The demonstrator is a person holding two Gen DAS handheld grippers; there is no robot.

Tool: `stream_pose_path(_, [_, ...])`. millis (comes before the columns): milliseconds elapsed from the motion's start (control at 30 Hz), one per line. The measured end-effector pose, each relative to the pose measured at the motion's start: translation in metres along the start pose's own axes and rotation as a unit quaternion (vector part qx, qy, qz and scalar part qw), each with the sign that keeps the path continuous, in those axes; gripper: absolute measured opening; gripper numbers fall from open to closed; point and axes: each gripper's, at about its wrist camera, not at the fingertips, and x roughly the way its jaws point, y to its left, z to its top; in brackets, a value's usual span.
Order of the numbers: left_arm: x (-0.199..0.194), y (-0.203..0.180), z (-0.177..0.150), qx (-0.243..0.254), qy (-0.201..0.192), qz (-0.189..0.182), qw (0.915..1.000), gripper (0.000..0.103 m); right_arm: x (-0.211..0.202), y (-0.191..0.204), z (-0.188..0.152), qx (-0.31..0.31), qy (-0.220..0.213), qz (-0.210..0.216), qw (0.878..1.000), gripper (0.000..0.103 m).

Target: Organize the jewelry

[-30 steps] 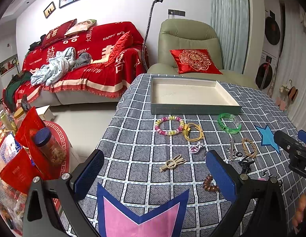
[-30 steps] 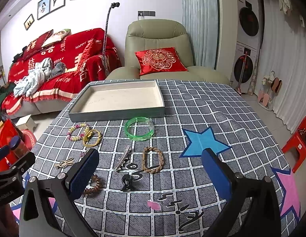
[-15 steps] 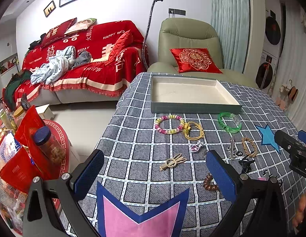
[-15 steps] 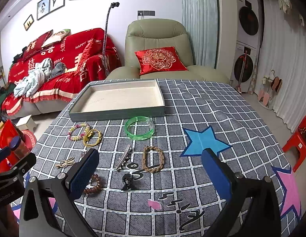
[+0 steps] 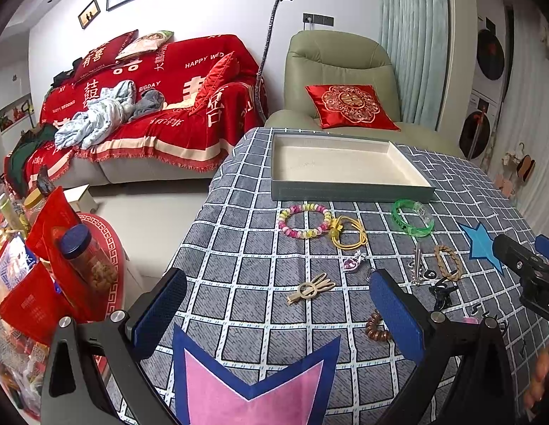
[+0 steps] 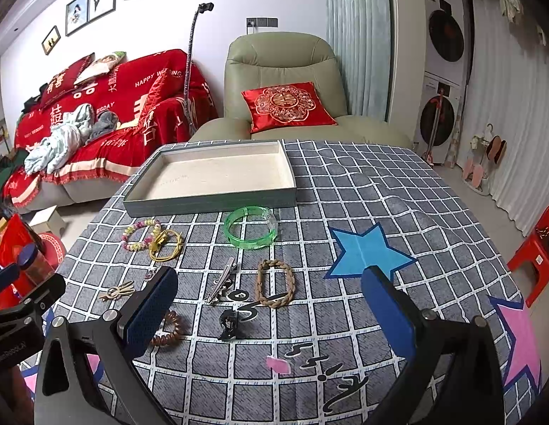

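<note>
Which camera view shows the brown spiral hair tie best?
The right wrist view: the brown spiral hair tie shows most of its coil there, only its left edge covered by the right claw's left finger. In the left wrist view it is half hidden behind the left claw's right finger.

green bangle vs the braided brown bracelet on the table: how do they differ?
The green bangle is translucent, smooth and round; the braided brown bracelet is opaque, woven and pulled into an oblong loop. The bangle lies close to the tray; the bracelet lies nearer the grippers. Both lie flat on the checked cloth, outside the tray, ungripped.
</note>
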Motion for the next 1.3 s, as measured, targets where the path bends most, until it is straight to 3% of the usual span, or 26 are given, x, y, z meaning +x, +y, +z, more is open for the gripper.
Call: stream_pose_path(1300, [0.0026,-0.0006,-0.0013,0.001,0.005,-0.001,1.0000,0.103,0.0004,-0.0001,-0.0002,0.003,0.004,0.003,1.000,0.103])
